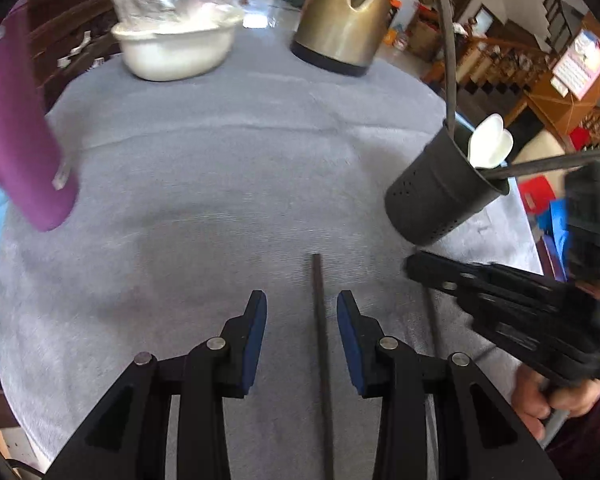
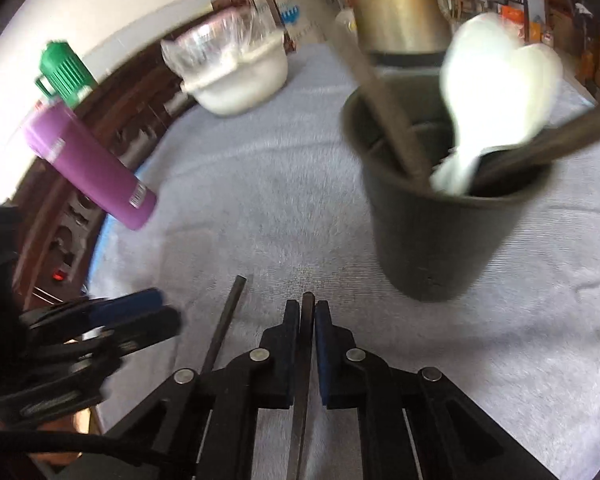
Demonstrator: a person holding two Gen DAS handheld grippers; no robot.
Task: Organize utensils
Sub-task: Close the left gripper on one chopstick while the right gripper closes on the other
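Purple bottle: tall purple cylindrical flask (image 1: pixel 18 128) at the far left of the grey cloth-covered surface (image 1: pixel 220 168); not part of the sorting, by the look of it.
White bowl: white plastic bowl under clear film (image 1: pixel 176 48) at the back left, with a brass-coloured metal kettle (image 1: pixel 342 20) at the back centre.
Left claw: left claw (image 1: pixel 302 320) wide open, holding nothing; a dark thin chopstick (image 1: pixel 320 340) lies flat on the cloth between its blue pads, touching neither.
Right claw: right claw (image 2: pixel 308 334) closed on a second dark chopstick (image 2: pixel 303 392), which runs lengthwise between the pads, tip just past them, low over the cloth.
Holder: black perforated plastic utensil cup (image 1: pixel 440 196) stands at the right, just ahead of the right claw.
Done: the cup already contains white plastic spoons (image 1: pixel 490 144) and at least two dark sticks (image 1: pixel 448 52), leaning on the rim.
Left: two chopsticks outside the cup, one gripped and one loose. Judged near the end; nothing else loose is visible.
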